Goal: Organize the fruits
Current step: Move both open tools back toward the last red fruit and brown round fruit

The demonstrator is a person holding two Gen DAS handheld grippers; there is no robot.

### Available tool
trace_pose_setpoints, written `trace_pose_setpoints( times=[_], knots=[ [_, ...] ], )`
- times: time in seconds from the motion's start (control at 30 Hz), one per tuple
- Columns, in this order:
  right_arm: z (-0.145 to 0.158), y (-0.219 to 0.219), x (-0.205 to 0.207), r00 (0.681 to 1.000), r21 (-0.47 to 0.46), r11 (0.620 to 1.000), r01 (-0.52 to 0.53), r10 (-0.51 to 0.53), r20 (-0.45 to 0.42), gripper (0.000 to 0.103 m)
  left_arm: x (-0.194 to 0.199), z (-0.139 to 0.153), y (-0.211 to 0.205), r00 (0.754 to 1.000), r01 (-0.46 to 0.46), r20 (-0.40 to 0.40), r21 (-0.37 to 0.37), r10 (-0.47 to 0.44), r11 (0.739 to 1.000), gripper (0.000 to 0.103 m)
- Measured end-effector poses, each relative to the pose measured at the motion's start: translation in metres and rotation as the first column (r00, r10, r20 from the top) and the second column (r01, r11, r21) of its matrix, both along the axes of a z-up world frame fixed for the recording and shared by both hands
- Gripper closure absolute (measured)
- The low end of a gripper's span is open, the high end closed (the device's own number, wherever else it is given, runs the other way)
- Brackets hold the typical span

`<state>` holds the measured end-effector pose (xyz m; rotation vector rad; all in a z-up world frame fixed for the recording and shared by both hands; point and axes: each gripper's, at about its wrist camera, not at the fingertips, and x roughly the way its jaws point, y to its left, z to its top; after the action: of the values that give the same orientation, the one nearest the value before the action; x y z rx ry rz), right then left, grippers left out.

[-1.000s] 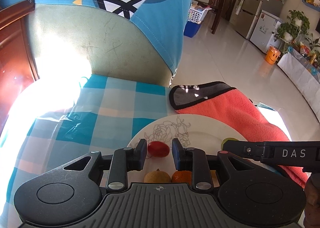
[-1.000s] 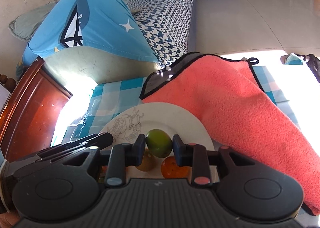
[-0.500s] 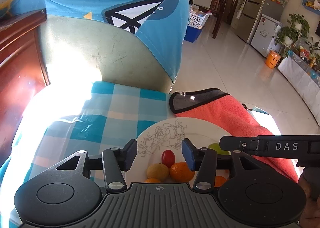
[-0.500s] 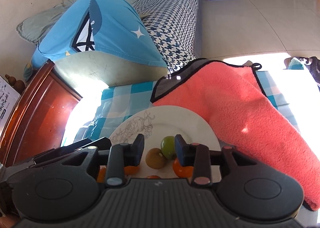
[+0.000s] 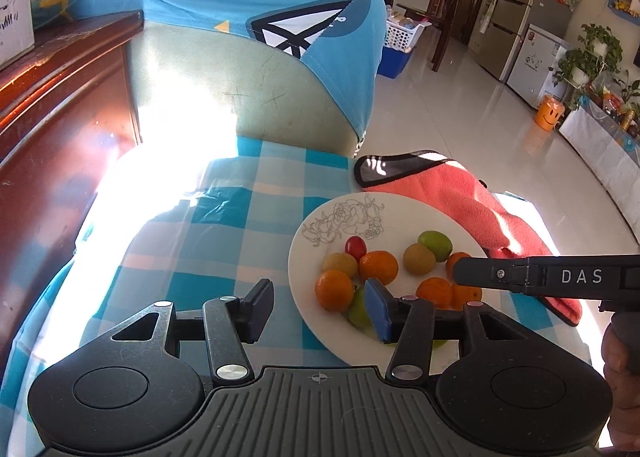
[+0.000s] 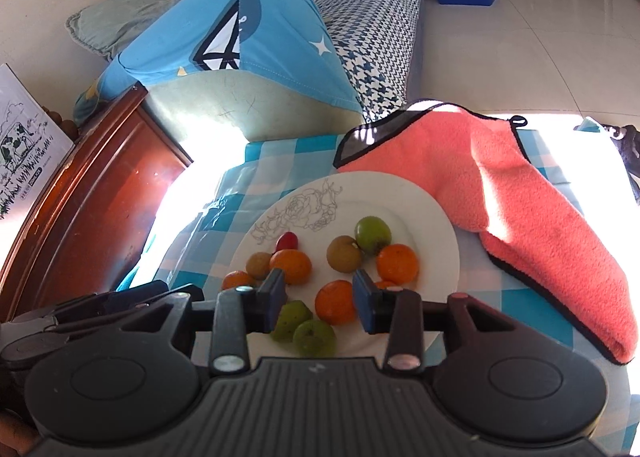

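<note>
A white plate [image 5: 404, 213] with a line-drawn rose holds several small fruits: oranges [image 5: 378, 266], green fruits [image 5: 435, 245], brownish fruits [image 5: 419, 258] and a red tomato [image 5: 355, 247]. The plate also shows in the right wrist view [image 6: 432, 217] with the tomato [image 6: 287, 241], an orange [image 6: 397, 263] and a green fruit [image 6: 373, 234]. My left gripper [image 5: 318, 311] is open and empty above the plate's near left rim. My right gripper [image 6: 319, 305] is open and empty above the plate's near side, over an orange [image 6: 335, 301].
The plate sits on a blue-checked tablecloth [image 5: 224, 241]. A coral towel [image 6: 520, 213] lies at the plate's right. A chair back draped in blue fabric [image 5: 256, 37] stands behind the table. A dark wooden cabinet [image 6: 80, 193] stands at the left.
Both grippers have let go of their fruit on the plate, the left a red tomato and the right a green fruit. Both have opened and pulled back and up.
</note>
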<state>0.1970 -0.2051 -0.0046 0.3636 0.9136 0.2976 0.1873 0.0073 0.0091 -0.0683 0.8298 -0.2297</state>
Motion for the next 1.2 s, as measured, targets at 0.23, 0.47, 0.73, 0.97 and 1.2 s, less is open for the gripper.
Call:
trace_pose_setpoints(
  times=[0.23, 0.47, 0.73, 0.97, 1.2],
  knots=[
    [-0.002, 0.010, -0.031, 0.999, 0.009, 0.999, -0.046, 0.046, -0.015, 0.063, -0.027, -0.001, 0.007, 1.000, 0.011, -0.013, -0.005, -0.011, 1.000, 0.054],
    [-0.007, 0.018, -0.055, 0.995, 0.018, 0.995, -0.093, 0.093, -0.026, 0.063, -0.049, -0.005, 0.012, 0.999, 0.029, -0.023, 0.013, -0.029, 0.999, 0.054],
    [-0.017, 0.041, -0.079, 0.979, -0.002, 0.979, -0.201, 0.201, -0.046, 0.063, -0.054, -0.010, 0.016, 0.999, 0.040, -0.040, 0.061, -0.037, 0.997, 0.053],
    [-0.028, 0.059, -0.088, 0.957, -0.020, 0.959, -0.284, 0.282, -0.063, 0.060, -0.047, -0.015, 0.025, 0.997, 0.011, -0.078, 0.060, -0.007, 0.998, 0.053],
    [-0.036, 0.072, -0.090, 0.948, -0.059, 0.947, -0.317, 0.313, -0.062, 0.059, -0.043, -0.017, 0.026, 0.996, 0.019, -0.092, 0.037, -0.016, 0.999, 0.053]
  ],
)
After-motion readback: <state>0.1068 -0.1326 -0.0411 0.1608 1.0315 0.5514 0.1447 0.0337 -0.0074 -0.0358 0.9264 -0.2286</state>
